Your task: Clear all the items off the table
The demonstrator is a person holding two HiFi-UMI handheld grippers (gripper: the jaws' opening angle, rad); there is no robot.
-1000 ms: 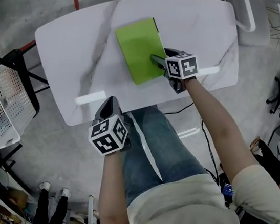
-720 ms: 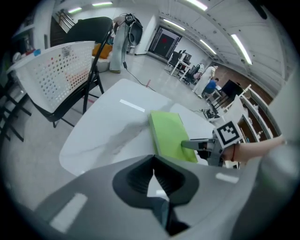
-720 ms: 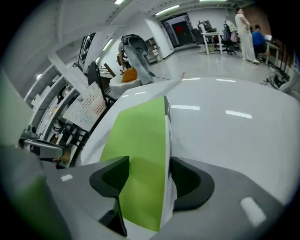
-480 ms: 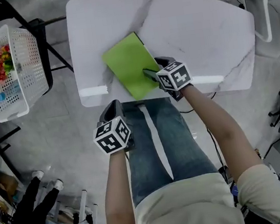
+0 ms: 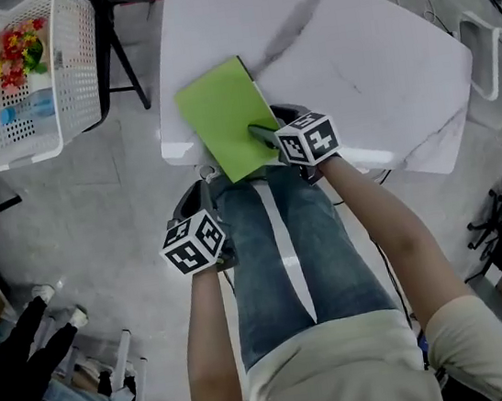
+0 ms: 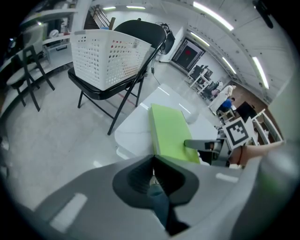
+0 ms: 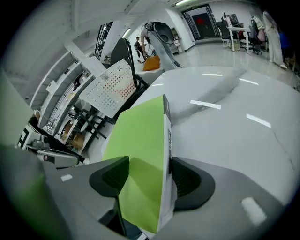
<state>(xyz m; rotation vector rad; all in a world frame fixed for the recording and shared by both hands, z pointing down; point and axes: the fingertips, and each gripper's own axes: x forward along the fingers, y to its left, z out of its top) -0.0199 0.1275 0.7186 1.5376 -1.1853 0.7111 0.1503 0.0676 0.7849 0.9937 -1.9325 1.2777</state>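
Gripping green box (image 5: 221, 120) by near end, right gripper (image 5: 260, 134) is pinching it, pads pressing on both broad faces. Box is lying over table (image 5: 351, 51) corner nearest person, one end overhanging table edge; cannot tell whether it is resting on table. Left gripper (image 5: 200, 193) is hanging just off table's near edge, above person's lap, jaws pressed together, nothing between them. White basket (image 5: 42, 132) is sitting well apart from table's left side.
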